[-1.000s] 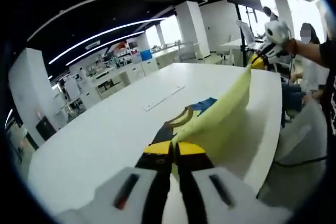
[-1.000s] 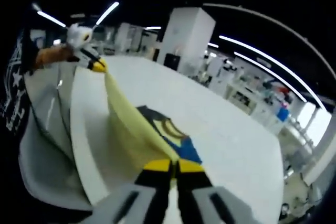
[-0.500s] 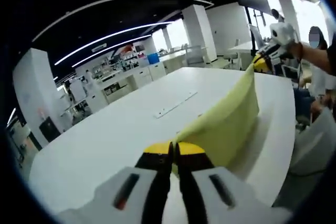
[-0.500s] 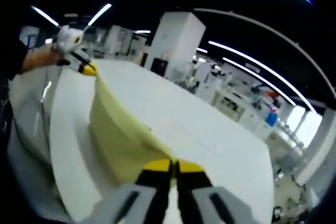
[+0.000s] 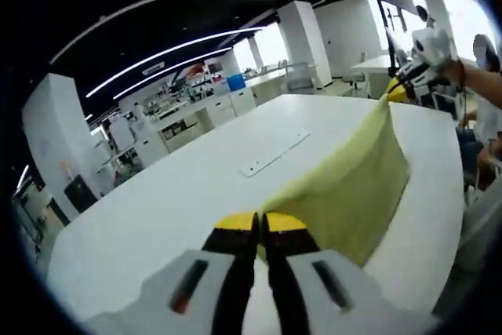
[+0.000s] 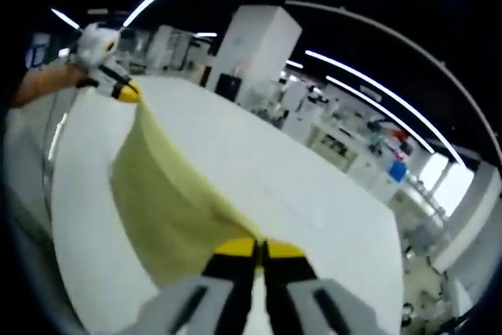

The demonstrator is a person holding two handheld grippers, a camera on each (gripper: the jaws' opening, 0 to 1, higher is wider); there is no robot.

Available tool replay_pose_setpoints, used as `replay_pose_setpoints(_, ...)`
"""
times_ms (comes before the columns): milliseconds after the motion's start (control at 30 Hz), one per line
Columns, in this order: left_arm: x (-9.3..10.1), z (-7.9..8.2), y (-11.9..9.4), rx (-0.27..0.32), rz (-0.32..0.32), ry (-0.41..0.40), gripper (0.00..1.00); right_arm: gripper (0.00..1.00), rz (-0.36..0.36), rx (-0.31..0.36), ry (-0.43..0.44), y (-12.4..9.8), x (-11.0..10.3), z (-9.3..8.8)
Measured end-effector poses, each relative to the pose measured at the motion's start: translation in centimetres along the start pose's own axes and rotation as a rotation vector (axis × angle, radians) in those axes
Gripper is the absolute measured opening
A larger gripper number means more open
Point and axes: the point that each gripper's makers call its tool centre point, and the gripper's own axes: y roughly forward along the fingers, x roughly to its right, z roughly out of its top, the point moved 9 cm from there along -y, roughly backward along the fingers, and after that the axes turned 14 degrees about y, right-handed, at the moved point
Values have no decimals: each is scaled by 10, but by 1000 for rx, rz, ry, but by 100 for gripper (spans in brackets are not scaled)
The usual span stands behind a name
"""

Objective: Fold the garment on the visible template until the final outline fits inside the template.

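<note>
A pale yellow garment (image 5: 353,186) hangs stretched in the air above the white table (image 5: 172,202), held by two of its corners. My left gripper (image 5: 260,223) is shut on one corner at the bottom of the left gripper view. At that view's upper right, my right gripper (image 5: 401,90) pinches the other corner. In the right gripper view the garment (image 6: 172,202) runs from my right gripper (image 6: 260,247), shut on it, up to my left gripper (image 6: 124,92) at the upper left. The garment's hanging part hides the table beneath it.
The white table (image 6: 314,194) has a thin pale strip (image 5: 274,154) lying near its middle. A person's arm (image 6: 43,84) holds the far gripper. White pillars, desks and lab furniture stand beyond the table.
Both grippers have lifted the garment clear of the table; the dark and blue printed part that lay on the table a second ago is out of sight. The cloth now hangs flatter between them.
</note>
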Motion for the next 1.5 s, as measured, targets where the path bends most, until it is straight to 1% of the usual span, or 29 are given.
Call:
replay_pose_setpoints(67, -1, -3, 7, -18, -5, -16, 0, 0, -1, -12, -2, 9, 1, -1)
replay_pose_setpoints(133, -5, -7, 18, -20, -5, -30, 0, 0, -13, -34, -12, 18, 1, -4)
replay_pose_setpoints(200, -4, -8, 27, -23, -9, -47, 0, 0, -27, -60, -30, 28, 3, -8)
replay_pose_setpoints(233, -6, -12, 34, -28, -16, -40, 0, 0, -30, -73, -26, 34, 4, -11)
replay_pose_setpoints(300, -7, -17, 42, -47, -32, -10, 0, 0, -31, -84, 0, 41, 6, -15)
replay_pose_setpoints(367, -7, -22, 50, -48, -45, 11, 0, 0, -33, -97, 12, 53, 8, -18)
replay_pose_setpoints(400, -8, -25, 53, -57, -49, -10, 0, 0, -32, -102, 15, 59, 9, -20)
replay_pose_setpoints(433, -8, -30, 58, -64, -59, -71, 0, 0, -31, -103, 16, 61, 9, -20)
replay_pose_setpoints(467, -9, -33, 62, -62, -63, -95, 0, 0, -30, -109, 19, 68, 10, -21)
replay_pose_setpoints(500, -10, -37, 65, -62, -68, -116, 0, 0, -30, -110, 19, 70, 10, -22)
replay_pose_setpoints(533, -12, -42, 70, -67, -69, -127, 0, 0, -31, -115, 23, 76, 11, -23)
replay_pose_setpoints(600, -10, -45, 76, -77, -75, -135, 0, 0, -24, -129, 36, 86, 12, -27)
replay_pose_setpoints(700, -9, -54, 90, -103, -90, -117, 0, 0, -21, -150, 40, 100, 13, -33)
replay_pose_setpoints(733, -8, -58, 96, -122, -101, -109, 0, 0, -18, -156, 41, 103, 13, -34)
replay_pose_setpoints(800, -4, -62, 103, -138, -117, -99, 0, 0, -15, -176, 43, 112, 14, -40)
replay_pose_setpoints(833, -6, -69, 110, -159, -128, -87, 0, 0, -11, -188, 45, 118, 15, -44)
replay_pose_setpoints(933, -3, -73, 120, -174, -137, -67, 0, 0, -5, -212, 49, 129, 16, -51)
replay_pose_setpoints(1000, -7, -80, 129, -182, -140, -67, 0, 0, 1, -235, 40, 137, 16, -57)
replay_pose_setpoints(1100, -4, -86, 138, -200, -151, -74, 0, 0, 13, -256, 33, 143, 15, -62)
replay_pose_setpoints(1200, 0, -90, 143, -212, -160, -78, 0, 0, 24, -269, 27, 150, 16, -67)
replay_pose_setpoints(1333, 0, -100, 151, -221, -173, -90, 0, 0, 35, -279, 33, 156, 18, -72)
replay_pose_setpoints(1500, 3, -106, 153, -231, -186, -98, 0, 0, 43, -293, 30, 159, 18, -76)
